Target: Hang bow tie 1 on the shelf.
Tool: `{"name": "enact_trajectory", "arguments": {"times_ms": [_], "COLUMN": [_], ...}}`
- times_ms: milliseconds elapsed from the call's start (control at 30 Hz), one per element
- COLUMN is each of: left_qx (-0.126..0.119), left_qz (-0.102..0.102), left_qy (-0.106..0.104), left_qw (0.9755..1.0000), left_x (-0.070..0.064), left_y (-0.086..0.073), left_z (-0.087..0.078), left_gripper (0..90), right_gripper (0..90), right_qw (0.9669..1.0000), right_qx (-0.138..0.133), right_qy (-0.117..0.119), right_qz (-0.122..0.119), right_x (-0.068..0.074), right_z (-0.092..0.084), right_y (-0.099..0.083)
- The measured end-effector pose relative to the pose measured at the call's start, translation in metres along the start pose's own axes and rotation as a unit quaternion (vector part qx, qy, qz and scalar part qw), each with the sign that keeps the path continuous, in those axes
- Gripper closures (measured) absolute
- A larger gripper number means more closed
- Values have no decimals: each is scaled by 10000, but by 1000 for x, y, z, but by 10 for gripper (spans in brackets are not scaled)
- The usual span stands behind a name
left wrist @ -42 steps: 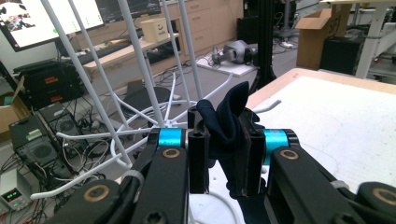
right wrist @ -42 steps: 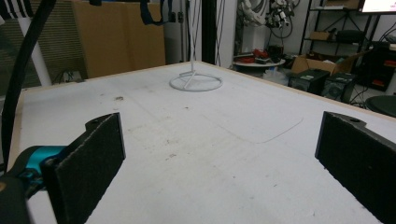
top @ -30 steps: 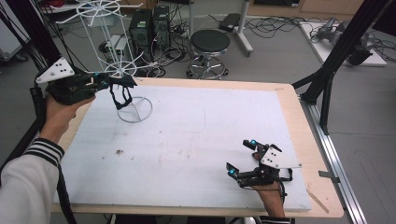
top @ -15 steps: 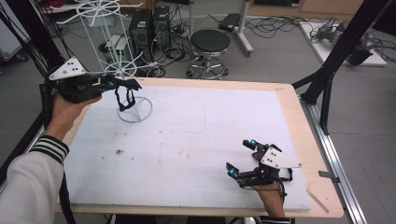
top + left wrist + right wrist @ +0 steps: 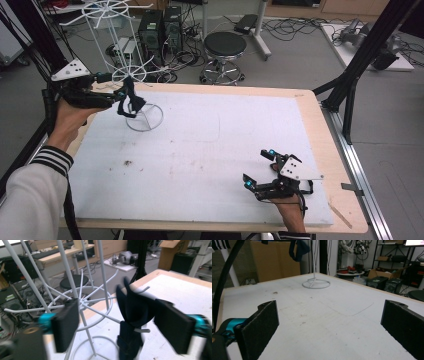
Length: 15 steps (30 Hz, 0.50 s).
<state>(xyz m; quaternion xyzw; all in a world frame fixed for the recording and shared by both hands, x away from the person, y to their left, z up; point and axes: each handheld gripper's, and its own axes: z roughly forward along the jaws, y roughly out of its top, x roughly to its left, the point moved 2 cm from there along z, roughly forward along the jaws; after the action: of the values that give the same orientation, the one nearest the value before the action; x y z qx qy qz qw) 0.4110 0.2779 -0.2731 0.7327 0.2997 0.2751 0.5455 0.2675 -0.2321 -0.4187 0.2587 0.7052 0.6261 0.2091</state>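
my left gripper [image 5: 125, 325] has just been opening, its jaws apart around the dark cloth [image 5: 132, 315] draped on the white rack's [image 5: 82, 300] hook; my right gripper [image 5: 260, 167] rests wide apart, empty.

Left hand-held gripper [image 5: 125, 100] raised, jaws just opened wide — right hand-held gripper [image 5: 260, 167] low, jaws apart.

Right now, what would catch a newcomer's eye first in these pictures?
The tall white wire rack at the table's far left corner, with a dark cloth strap hanging on one of its hooks. The left gripper is right there, its jaws just opened on either side of the strap. The right gripper rests open at the near right.
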Motion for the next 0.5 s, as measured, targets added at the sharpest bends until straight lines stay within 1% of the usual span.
{"name": "enact_trajectory", "arguments": {"times_ms": [33,100,133,233,267,300,433,500], "left_qx": [-67,-162,-207,-377,-427,-436,-573,-579], "left_qz": [5,57,61,82,106,133,144,165], "left_qy": [-29,-41,-44,-78,-74,-76,-125,-133], "left_qw": [10000,9998,9998,9992,9990,9989,9982,9981], "left_x": [-1,-2,-2,-6,-7,-8,-13,-15], "left_y": [1,3,3,4,3,3,1,-1], "left_z": [-2,-4,-6,-10,-12,-13,-21,-24], "left_gripper": [146,141,136,135,135,135,135,135], "right_gripper": [7,7,7,7,7,7,7,7], "right_qw": [10000,10000,10000,10000,10000,10000,10000,10000], "right_qx": [-4,-22,10,7,35,17,-33,-66], "right_qy": [1,-1,3,-10,-5,-4,-15,-15], "right_qz": [-25,-33,3,-25,32,-2,34,72], "right_x": [-1,-1,0,0,0,-1,-1,-2], "right_z": [0,1,1,2,2,2,1,0], "right_y": [0,0,0,-1,-1,-1,-1,0]}}
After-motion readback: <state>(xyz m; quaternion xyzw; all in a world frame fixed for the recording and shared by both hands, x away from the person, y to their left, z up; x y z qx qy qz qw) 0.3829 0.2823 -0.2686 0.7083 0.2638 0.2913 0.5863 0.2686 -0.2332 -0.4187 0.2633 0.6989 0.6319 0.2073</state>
